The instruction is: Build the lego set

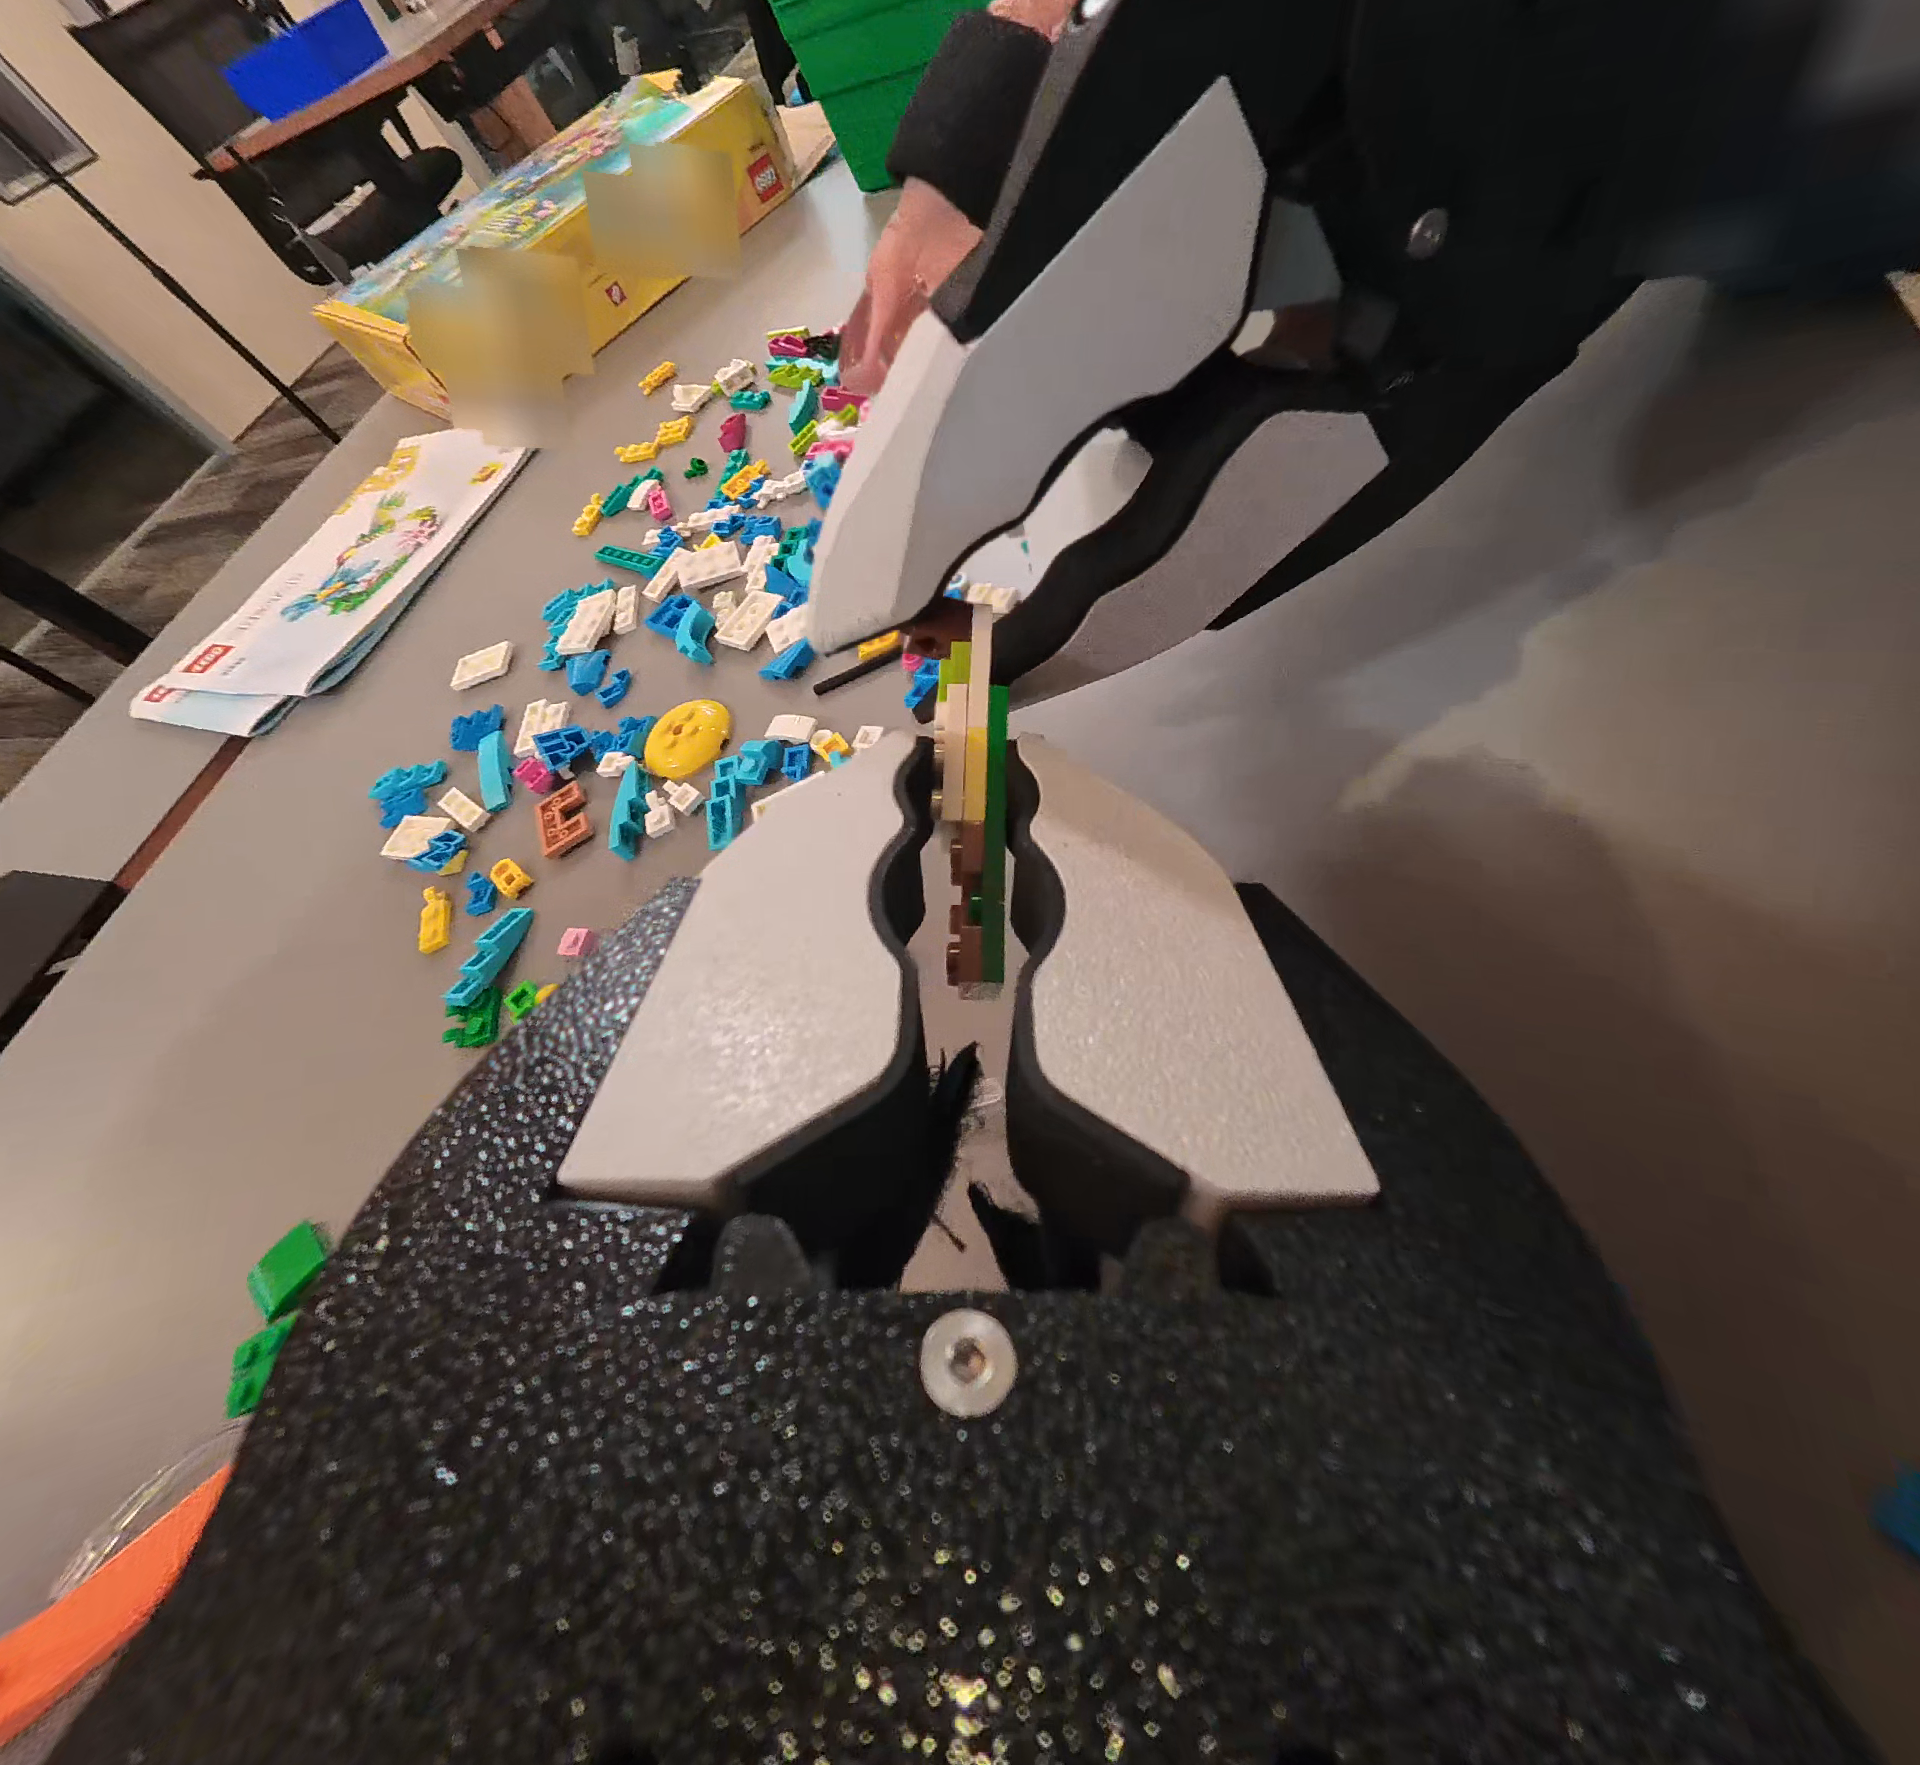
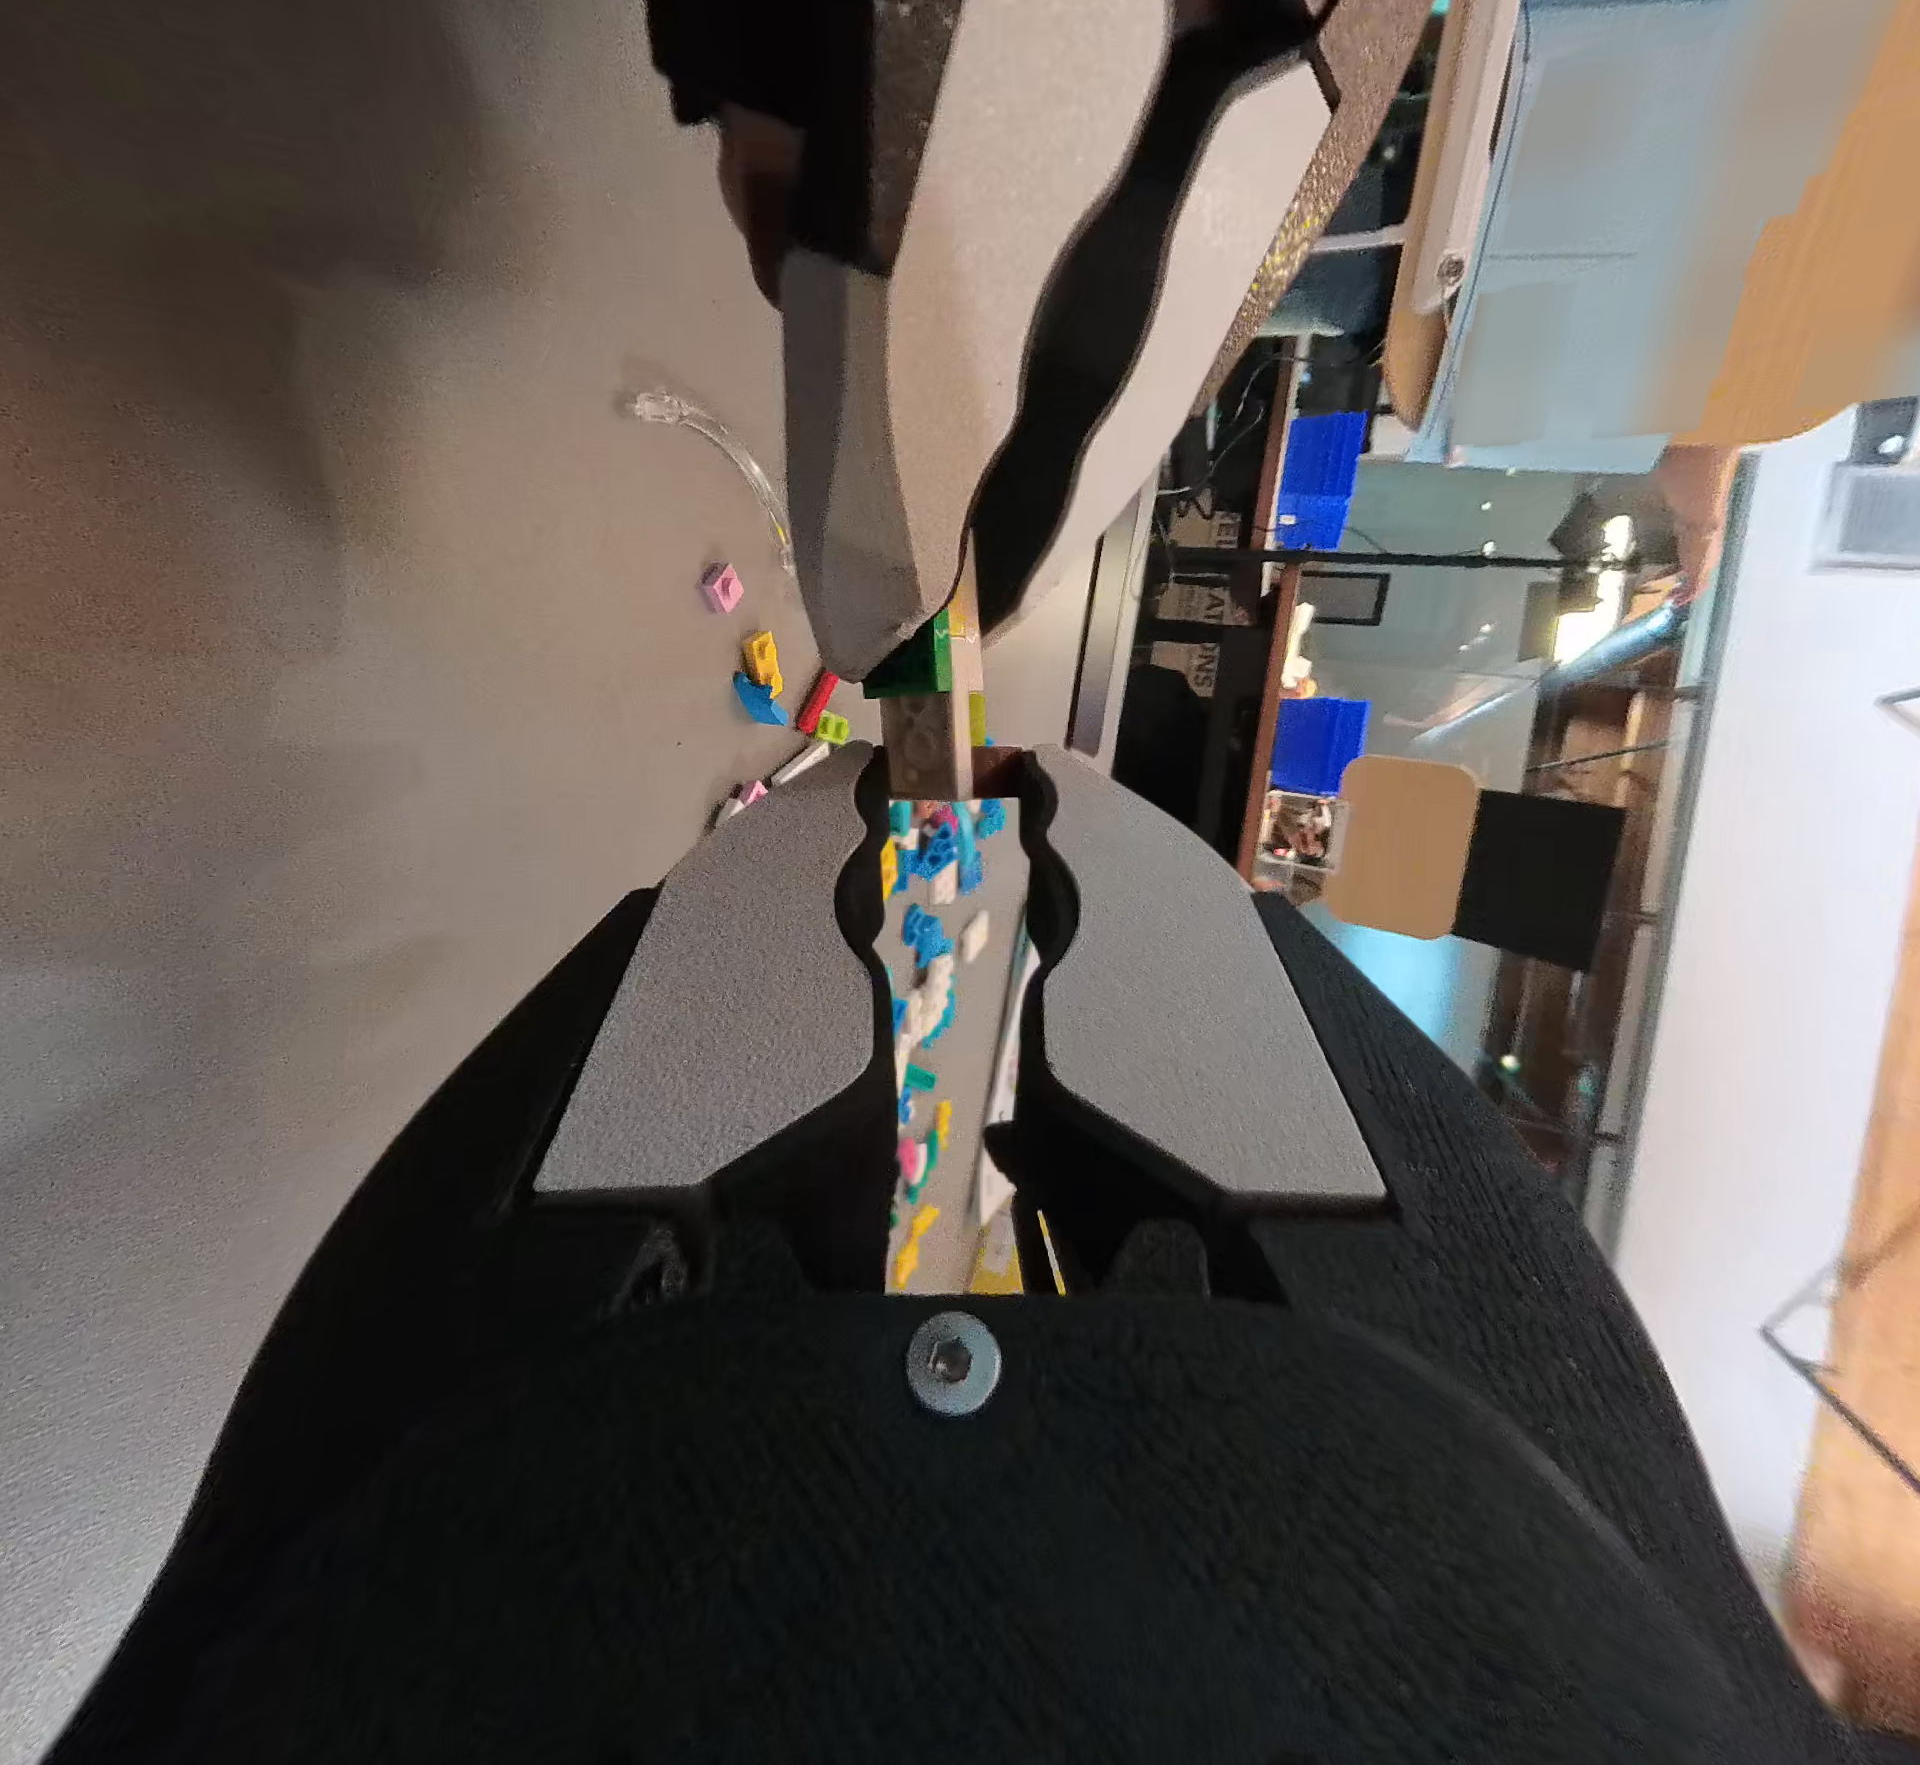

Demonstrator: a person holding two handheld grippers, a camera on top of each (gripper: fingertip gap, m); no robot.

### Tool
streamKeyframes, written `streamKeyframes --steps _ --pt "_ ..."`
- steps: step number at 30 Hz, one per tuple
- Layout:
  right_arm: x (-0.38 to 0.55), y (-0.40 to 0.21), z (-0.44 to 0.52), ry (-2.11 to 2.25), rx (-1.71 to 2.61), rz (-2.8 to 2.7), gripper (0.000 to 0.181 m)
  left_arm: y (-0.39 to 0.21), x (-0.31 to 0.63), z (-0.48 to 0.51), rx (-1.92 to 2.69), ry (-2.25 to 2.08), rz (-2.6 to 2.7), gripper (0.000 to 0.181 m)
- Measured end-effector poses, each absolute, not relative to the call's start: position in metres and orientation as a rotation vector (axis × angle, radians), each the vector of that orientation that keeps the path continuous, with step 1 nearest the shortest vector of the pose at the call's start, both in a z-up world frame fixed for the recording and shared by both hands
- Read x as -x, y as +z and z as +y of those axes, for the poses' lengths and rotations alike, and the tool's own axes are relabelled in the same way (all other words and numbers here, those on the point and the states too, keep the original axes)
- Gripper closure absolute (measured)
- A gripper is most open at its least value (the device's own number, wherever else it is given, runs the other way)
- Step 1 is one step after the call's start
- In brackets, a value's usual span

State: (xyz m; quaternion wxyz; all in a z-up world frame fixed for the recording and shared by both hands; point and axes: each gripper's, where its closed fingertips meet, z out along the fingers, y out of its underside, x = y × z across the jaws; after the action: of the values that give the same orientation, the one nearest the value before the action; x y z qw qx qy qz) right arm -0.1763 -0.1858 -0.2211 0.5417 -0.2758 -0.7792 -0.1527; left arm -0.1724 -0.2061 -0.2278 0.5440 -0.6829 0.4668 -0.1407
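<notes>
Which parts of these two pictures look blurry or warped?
Left wrist view: loose bricks sharp, table at right smeared, shadowed, edges bent by the wide lens. Right wrist view: table at left soft, room behind tilted and streaked; fingers crisp.

My left wrist view looks close along its tongs across the table; my right faces it head-on, rolled sideways; both share the small brick assembly.

Loose bricks crowd left; right tabletop seemingly bare.
</notes>
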Motion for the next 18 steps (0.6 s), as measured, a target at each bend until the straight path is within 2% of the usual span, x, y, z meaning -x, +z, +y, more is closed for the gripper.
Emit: streamKeyframes --steps 11,15,17,18 --pt "0.175 -0.222 -0.184 -0.445 0.638 -1.853 0.162 -0.229 0.173 -0.206 1.621 -0.333 1.102 0.169" --pt "0.177 -0.222 -0.184 -0.336 0.698 -1.839 0.161 -0.227 0.174 -0.204 1.596 -0.296 1.11 0.17" --pt "0.178 -0.22 -0.185 -0.288 0.688 -1.828 0.158 -0.223 0.174 -0.205 1.575 -0.3 1.099 0.17" --pt "0.176 -0.219 -0.183 -0.291 0.681 -1.833 0.149 -0.218 0.174 -0.205 1.549 -0.288 1.087 0.169"
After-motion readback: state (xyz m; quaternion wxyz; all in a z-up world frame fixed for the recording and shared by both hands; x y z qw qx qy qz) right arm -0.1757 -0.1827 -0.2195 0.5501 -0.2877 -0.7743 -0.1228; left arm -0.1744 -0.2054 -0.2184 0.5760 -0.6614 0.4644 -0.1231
